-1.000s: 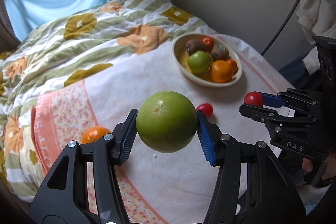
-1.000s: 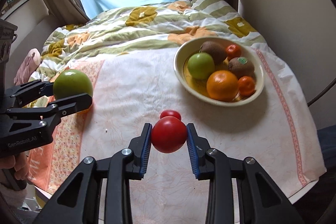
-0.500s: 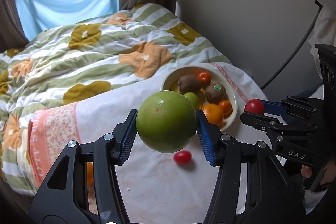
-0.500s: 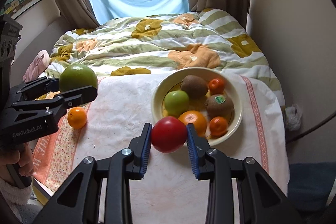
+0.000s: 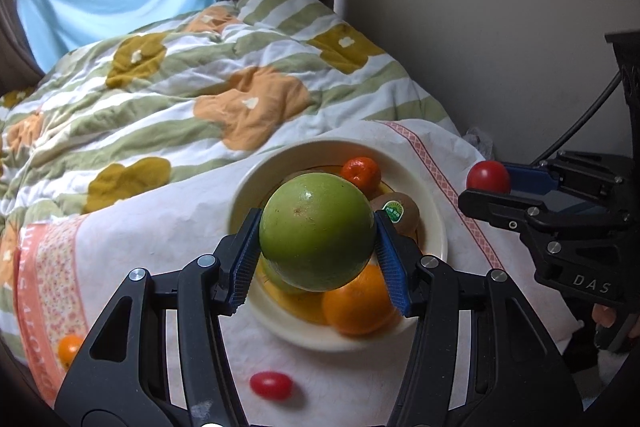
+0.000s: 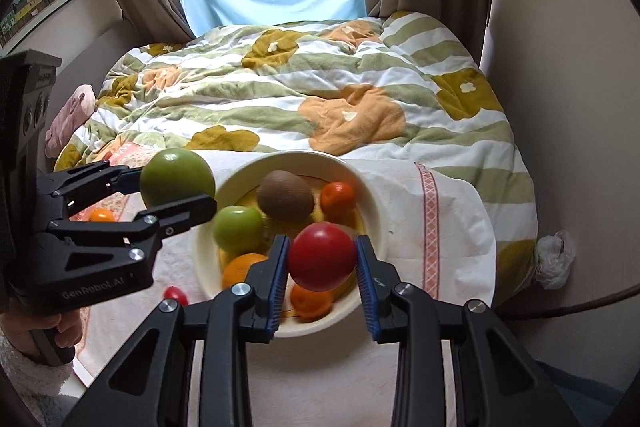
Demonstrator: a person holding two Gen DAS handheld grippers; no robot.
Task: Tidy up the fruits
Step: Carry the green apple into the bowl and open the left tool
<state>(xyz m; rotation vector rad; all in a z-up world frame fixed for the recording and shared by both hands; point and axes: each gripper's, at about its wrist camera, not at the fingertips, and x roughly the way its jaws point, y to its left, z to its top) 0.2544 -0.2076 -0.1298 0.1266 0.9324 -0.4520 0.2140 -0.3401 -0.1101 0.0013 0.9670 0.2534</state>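
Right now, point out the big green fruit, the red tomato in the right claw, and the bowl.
big green fruit (image 5: 316,231): left wrist view, middle of its skin.
red tomato (image 6: 322,255): right wrist view, front face.
bowl (image 6: 372,199): right wrist view, bare right inner wall.

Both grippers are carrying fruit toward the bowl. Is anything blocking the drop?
No barrier shows, but the bowl is crowded. The left gripper holds a big green fruit above an orange; the right gripper holds a red fruit over small oranges.
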